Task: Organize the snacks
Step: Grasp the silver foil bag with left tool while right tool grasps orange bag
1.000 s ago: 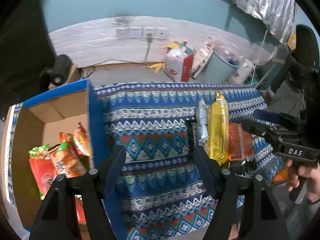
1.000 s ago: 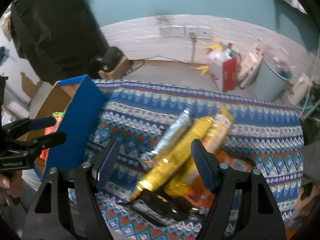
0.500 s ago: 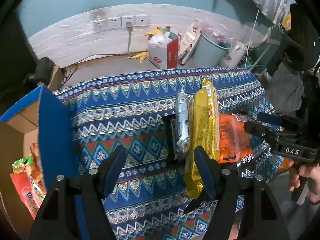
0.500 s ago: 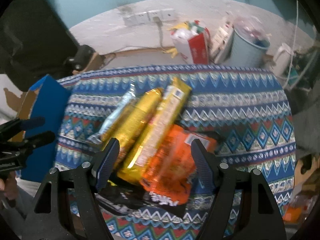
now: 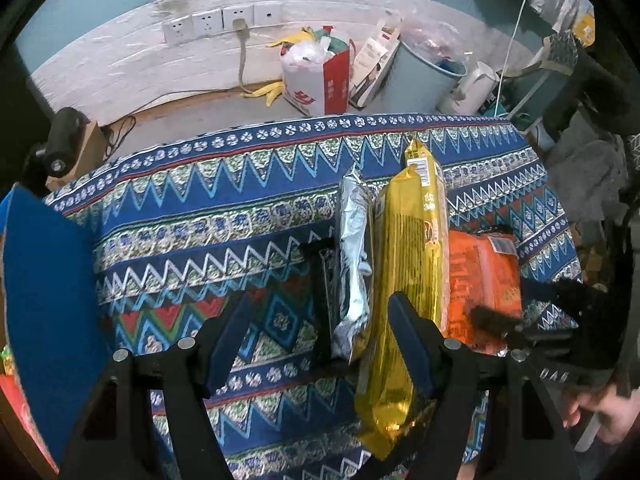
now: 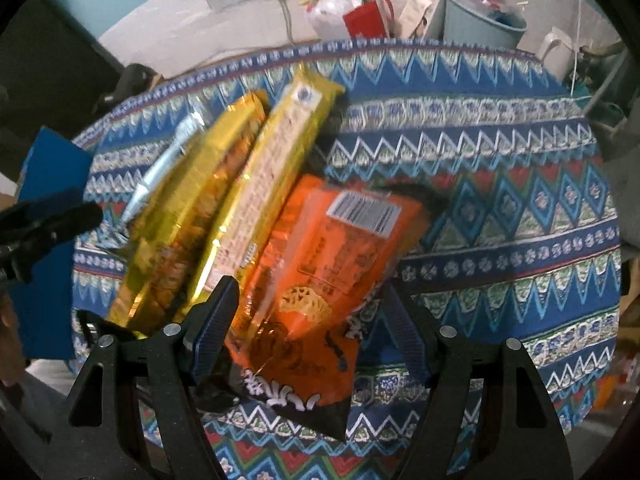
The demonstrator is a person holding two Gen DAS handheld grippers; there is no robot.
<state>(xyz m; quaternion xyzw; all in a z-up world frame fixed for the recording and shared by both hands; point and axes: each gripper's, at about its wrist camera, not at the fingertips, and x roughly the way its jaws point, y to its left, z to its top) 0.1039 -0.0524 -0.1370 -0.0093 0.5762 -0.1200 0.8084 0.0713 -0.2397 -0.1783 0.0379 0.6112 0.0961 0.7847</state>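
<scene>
Surface: table under a patterned blue cloth (image 5: 224,216), zigzag and diamond bands.

Snack group, lying side by side on the cloth toward its right edge in the left wrist view, long axes running from near edge to far edge:
- Silver foil packet (image 5: 354,256), leftmost, overlapping a black packet (image 5: 320,280) beneath it.
- Gold foil packet (image 5: 400,304), long, touching the silver one; its near end overhangs toward the near edge.
- Yellow printed packet (image 6: 276,172), alongside the gold one, barcode end toward the far edge.
- Orange snack bag (image 6: 320,264), rightmost, barcode label at its far corner, its black-trimmed near end close to the near edge.

Left gripper (image 5: 316,336): jaws wide apart, nothing pinched; the silver packet's near end and the black packet show between the fingers, the gold packet passes beside the right finger.

Right gripper (image 6: 308,328): jaws wide apart above the orange snack bag, which sits between the fingers; contact cannot be told. A hand (image 5: 604,416) holds its handle.

Blue box flap (image 5: 48,312) stands at the cloth's left edge.
</scene>
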